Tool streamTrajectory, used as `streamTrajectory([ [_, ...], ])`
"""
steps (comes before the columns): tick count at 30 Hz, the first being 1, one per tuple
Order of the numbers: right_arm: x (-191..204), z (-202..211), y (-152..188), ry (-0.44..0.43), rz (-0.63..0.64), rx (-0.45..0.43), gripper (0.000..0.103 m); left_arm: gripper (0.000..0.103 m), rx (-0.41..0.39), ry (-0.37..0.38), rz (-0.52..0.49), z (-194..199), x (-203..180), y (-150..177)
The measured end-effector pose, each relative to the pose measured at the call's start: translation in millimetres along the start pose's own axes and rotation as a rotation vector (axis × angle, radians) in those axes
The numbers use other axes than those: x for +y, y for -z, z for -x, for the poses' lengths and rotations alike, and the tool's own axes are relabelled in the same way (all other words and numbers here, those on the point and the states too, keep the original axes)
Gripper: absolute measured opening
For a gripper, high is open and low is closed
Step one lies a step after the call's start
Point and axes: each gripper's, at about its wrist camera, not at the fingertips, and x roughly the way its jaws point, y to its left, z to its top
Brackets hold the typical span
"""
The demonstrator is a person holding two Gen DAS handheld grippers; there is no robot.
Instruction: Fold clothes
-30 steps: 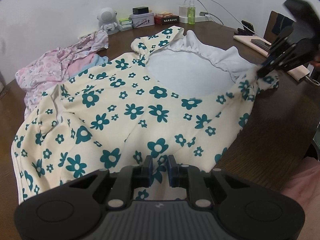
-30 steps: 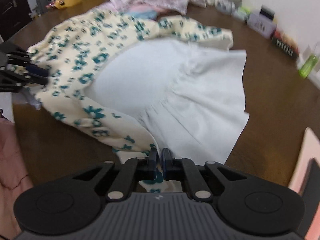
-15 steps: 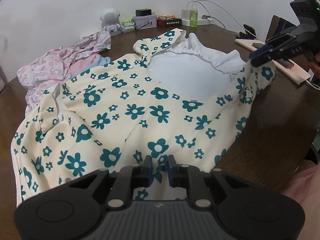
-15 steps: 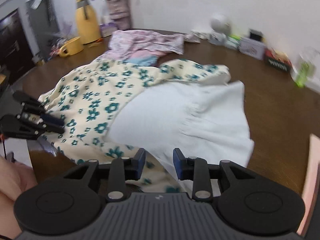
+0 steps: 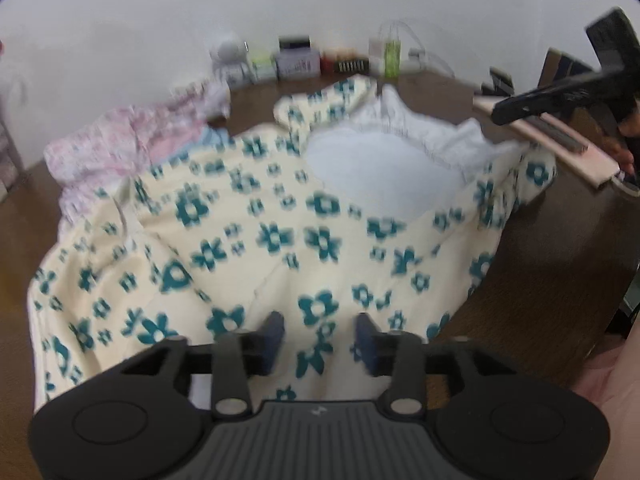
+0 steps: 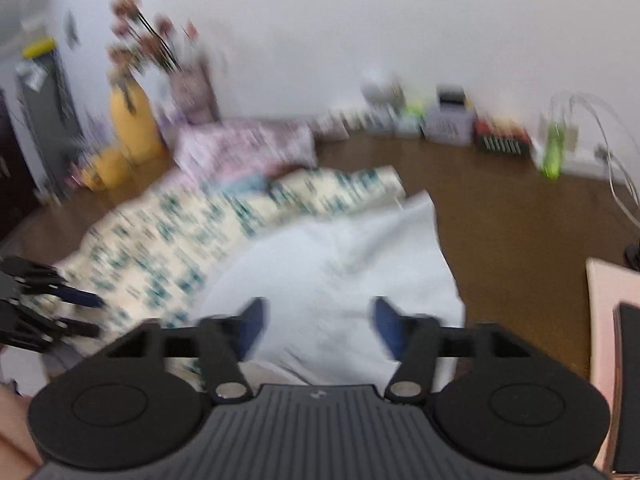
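Observation:
A cream garment with teal flowers [image 5: 280,236] lies spread on the brown table, its white lining [image 5: 384,168] turned up at the far side. My left gripper [image 5: 320,340] is open just above its near edge, holding nothing. My right gripper [image 6: 318,328] is open and lifted above the white lining [image 6: 332,268]; it also shows at the right of the left wrist view [image 5: 560,96]. The left gripper shows at the left edge of the right wrist view [image 6: 44,304]. Both views are motion-blurred.
A pile of pink clothes [image 5: 132,140] lies at the far left. Boxes, a white toy robot [image 5: 228,60] and a green bottle [image 5: 390,56] line the wall. A pink pad with a phone [image 5: 560,144] lies at the right. A yellow vase [image 6: 132,124] stands at the far left.
Both grippers have opened and let go of the floral garment. The right gripper has lifted up and away from the cloth, which has settled on the table.

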Motion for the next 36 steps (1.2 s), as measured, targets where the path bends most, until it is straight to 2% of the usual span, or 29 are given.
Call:
streamTrajectory([
  [1, 7, 8, 1, -0.014, 0.012, -0.035, 0.093, 0.056, -0.038, -0.015, 0.008, 8, 1, 1],
  [2, 14, 14, 1, -0.02, 0.023, -0.066, 0.103, 0.071, -0.075, -0.035, 0.019, 17, 1, 2],
  [4, 27, 20, 5, -0.025, 0.045, -0.114, 0.103, 0.088, -0.144, -0.075, 0.034, 33, 2, 6],
  [7, 39, 18, 13, -0.035, 0.062, -0.156, 0.103, 0.094, -0.201, -0.145, 0.019, 52, 0, 16],
  [10, 52, 13, 24, -0.04, 0.106, -0.185, 0.103, 0.099, -0.201, -0.196, 0.01, 62, -6, 29],
  [14, 70, 4, 36, -0.024, 0.195, -0.112, 0.103, 0.1, -0.166, -0.25, -0.007, 71, -11, 47],
  [17, 72, 4, 41, -0.024, 0.182, -0.038, 0.103, 0.099, -0.134, -0.253, -0.031, 77, -9, 57],
  [21, 79, 12, 52, 0.064, 0.275, 0.028, 0.102, 0.096, -0.047, -0.273, -0.125, 82, -6, 68],
  [24, 81, 14, 60, 0.084, 0.34, 0.098, 0.093, 0.092, 0.027, -0.284, -0.201, 85, 0, 76],
  [26, 82, 13, 62, 0.087, 0.384, 0.143, 0.079, 0.081, 0.066, -0.292, -0.252, 85, 7, 79],
  [29, 86, 8, 63, 0.091, 0.46, 0.203, 0.065, 0.073, 0.113, -0.296, -0.309, 80, 15, 81],
  [32, 93, 2, 62, 0.084, 0.562, 0.239, 0.064, 0.068, 0.14, -0.265, -0.345, 73, 17, 83],
  [36, 91, -16, 62, 0.106, 0.641, 0.291, 0.064, 0.062, 0.136, -0.23, -0.385, 65, 14, 86],
])
